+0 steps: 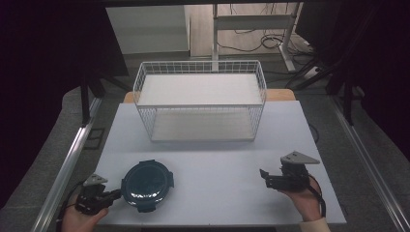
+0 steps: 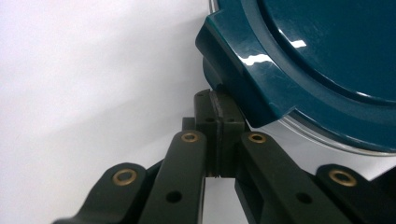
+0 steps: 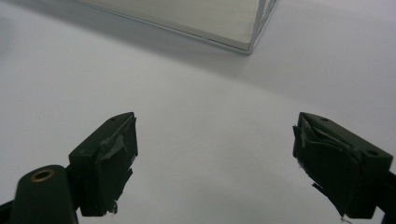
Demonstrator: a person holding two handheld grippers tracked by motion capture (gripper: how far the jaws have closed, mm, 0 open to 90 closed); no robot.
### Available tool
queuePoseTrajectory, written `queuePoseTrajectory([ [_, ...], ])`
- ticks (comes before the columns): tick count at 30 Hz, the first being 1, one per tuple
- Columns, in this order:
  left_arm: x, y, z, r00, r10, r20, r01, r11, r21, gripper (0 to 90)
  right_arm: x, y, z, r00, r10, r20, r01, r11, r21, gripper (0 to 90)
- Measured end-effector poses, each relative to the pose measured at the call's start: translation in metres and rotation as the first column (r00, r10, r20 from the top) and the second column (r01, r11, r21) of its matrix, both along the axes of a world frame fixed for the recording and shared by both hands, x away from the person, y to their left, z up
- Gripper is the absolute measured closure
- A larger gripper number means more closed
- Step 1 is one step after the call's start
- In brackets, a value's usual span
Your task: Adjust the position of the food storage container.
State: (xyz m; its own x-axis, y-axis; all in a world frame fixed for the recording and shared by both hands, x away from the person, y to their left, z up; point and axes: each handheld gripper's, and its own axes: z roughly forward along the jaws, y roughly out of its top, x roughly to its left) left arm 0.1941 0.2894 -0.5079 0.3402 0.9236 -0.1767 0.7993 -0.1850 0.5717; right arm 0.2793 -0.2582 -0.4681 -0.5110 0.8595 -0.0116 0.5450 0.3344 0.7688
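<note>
At the near left edge of the table (image 1: 212, 159) we see the left gripper (image 1: 116, 194), held in the person's left hand (image 1: 80, 217) and pointing right. In the left gripper view its jaws are pressed together, pad against pad, with nothing between them. Their tips (image 2: 218, 116) sit right at a corner tab of the container, just under the tab's lower edge; we cannot tell whether they touch it.

The container (image 1: 146, 184) is round, with a dark teal lid (image 2: 327, 60) and clip tabs around the rim. It lies flat on the table at near left, just right of the left gripper. A clear rim shows beneath the lid in the left gripper view.

At the far centre of the table stands a white wire rack (image 1: 200, 99) with two levels, an upper shelf and a lower shelf. It is well apart from the container and from both grippers. In the right gripper view one low corner of the rack (image 3: 252, 44) appears at the top.

At near right we see the right gripper (image 1: 263, 175), held in the right hand (image 1: 307, 200) and pointing left, with a grey plate (image 1: 300, 158) on top. Its jaws are spread wide over bare table, holding nothing.
</note>
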Motion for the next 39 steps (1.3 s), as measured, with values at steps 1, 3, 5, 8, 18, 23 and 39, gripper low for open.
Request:
queuePoseTrajectory([
  [1, 0.003, -0.002, 0.000, 1.0000, -0.002, 0.002, 0.002, 1.0000, 0.004, 90.0, 0.000, 0.000, 0.000, 1.0000, 0.001, 0.000, -0.001, 1.000, -0.001, 13.5],
  [3, 0.007, -0.005, 0.000, 1.0000, -0.005, 0.003, 0.005, 1.0000, 0.007, 90.0, 0.000, 0.001, 0.000, 1.0000, 0.002, -0.002, -0.002, 1.000, -0.001, 13.5],
  [5, 0.010, -0.007, 0.000, 1.0000, -0.008, 0.003, 0.008, 1.0000, 0.005, 90.0, 0.000, 0.001, -0.001, 1.0000, 0.002, -0.002, -0.002, 1.000, -0.002, 13.5],
  [8, 0.016, -0.011, 0.000, 0.9998, -0.019, 0.003, 0.019, 0.9998, 0.001, 90.0, 0.000, 0.001, -0.001, 1.0000, 0.002, -0.003, -0.002, 1.000, -0.001, 13.5],
  [18, 0.037, -0.036, 0.003, 0.9969, -0.078, -0.004, 0.078, 0.9969, 0.011, 90.0, 0.001, 0.000, 0.000, 1.0000, 0.002, -0.006, -0.002, 1.000, 0.000, 13.5],
  [23, 0.043, -0.046, 0.004, 0.9946, -0.104, -0.008, 0.104, 0.9945, 0.013, 90.0, 0.001, -0.001, 0.000, 1.0000, 0.001, -0.007, -0.001, 1.000, 0.001, 13.5],
  [39, 0.061, -0.091, 0.012, 0.9807, -0.195, -0.004, 0.195, 0.9806, 0.018, 90.0, 0.000, -0.001, 0.000, 1.0000, 0.003, -0.006, -0.003, 1.000, 0.003, 13.5],
])
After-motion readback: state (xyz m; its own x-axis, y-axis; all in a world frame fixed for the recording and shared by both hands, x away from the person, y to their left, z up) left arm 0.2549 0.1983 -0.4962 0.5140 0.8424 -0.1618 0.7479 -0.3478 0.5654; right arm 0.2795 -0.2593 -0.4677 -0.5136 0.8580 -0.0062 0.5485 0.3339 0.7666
